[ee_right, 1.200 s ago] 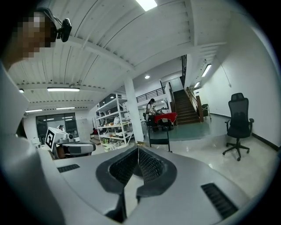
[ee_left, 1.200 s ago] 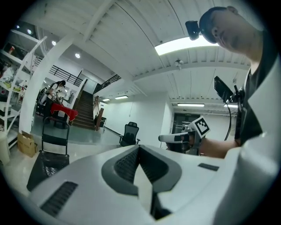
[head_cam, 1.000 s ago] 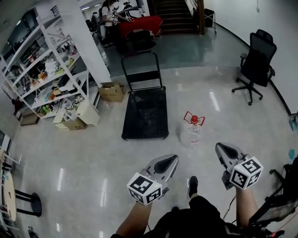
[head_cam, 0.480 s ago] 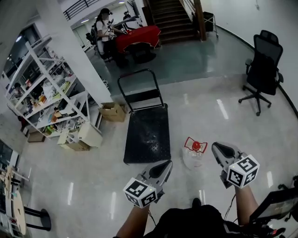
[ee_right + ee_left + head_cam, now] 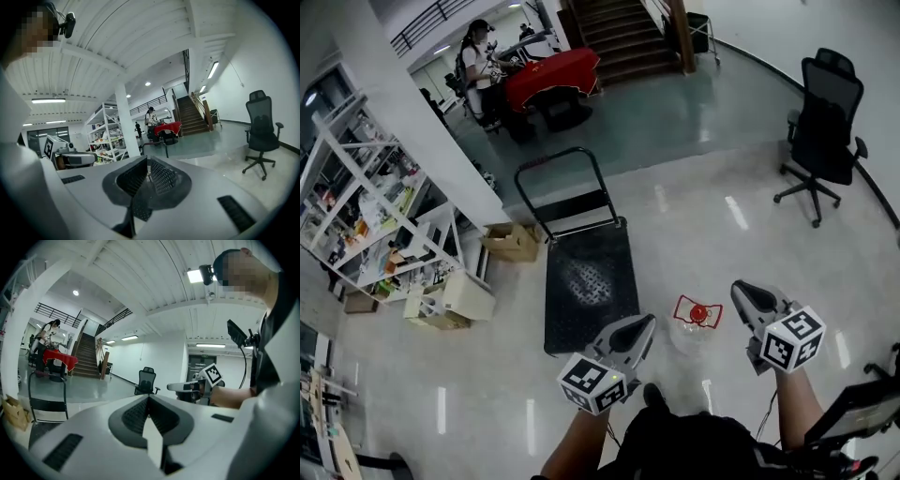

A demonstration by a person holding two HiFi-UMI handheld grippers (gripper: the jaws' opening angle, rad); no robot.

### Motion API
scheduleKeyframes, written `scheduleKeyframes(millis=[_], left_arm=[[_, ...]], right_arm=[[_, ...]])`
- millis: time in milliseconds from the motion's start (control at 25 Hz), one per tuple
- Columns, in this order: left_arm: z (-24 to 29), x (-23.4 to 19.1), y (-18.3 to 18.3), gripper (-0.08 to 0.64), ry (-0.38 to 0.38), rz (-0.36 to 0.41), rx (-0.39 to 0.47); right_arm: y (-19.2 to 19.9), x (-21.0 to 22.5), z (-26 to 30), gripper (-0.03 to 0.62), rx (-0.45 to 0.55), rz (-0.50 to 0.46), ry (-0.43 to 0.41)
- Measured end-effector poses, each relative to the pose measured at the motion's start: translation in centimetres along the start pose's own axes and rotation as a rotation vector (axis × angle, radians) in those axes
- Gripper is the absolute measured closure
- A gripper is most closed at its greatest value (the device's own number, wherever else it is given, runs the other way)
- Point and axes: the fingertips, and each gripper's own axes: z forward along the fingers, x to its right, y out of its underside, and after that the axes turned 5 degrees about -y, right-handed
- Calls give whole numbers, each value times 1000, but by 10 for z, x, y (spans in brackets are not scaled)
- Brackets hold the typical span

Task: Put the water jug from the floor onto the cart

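The clear water jug (image 5: 694, 323), with a red cap and a red carry handle, stands on the shiny floor just right of the near end of the black flat cart (image 5: 589, 281). The cart's upright push handle (image 5: 562, 187) is at its far end. My left gripper (image 5: 649, 322) hangs in the air near the cart's near right corner, jaws shut and empty. My right gripper (image 5: 739, 289) is to the right of the jug, also shut and empty. The jug lies between the two grippers and lower. Neither gripper view shows the jug.
An office chair (image 5: 827, 122) stands at the far right. Metal shelving (image 5: 375, 216), cardboard boxes (image 5: 511, 241) and white boxes (image 5: 455, 298) line the left. A white pillar (image 5: 412, 112) rises beyond the shelving. A person works at a red-covered table (image 5: 551, 73) near the stairs (image 5: 623, 33).
The view has advanced across the floor: the jug and cart now lie closer, right in front of both grippers. Both grippers stay shut and keep their spacing.
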Motion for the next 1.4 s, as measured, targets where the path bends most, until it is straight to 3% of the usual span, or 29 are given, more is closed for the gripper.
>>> scheduleKeyframes(millis=[320,680,880,1120,1400], left_arm=[[41,-80,1,560,88,7,-16],[109,-120,37,560,38,-58,-105],[151,-134,91,560,11,-135,-227],[192,-151,194,560,-37,-205,-446],[213,-157,294,560,-75,-304,-589]], right_arm=[[-7,32,64,583,6,18,119],[40,114,98,508,-84,97,180],[108,172,117,451,-201,195,204],[209,224,130,422,-359,325,225],[323,273,132,422,-455,475,340]])
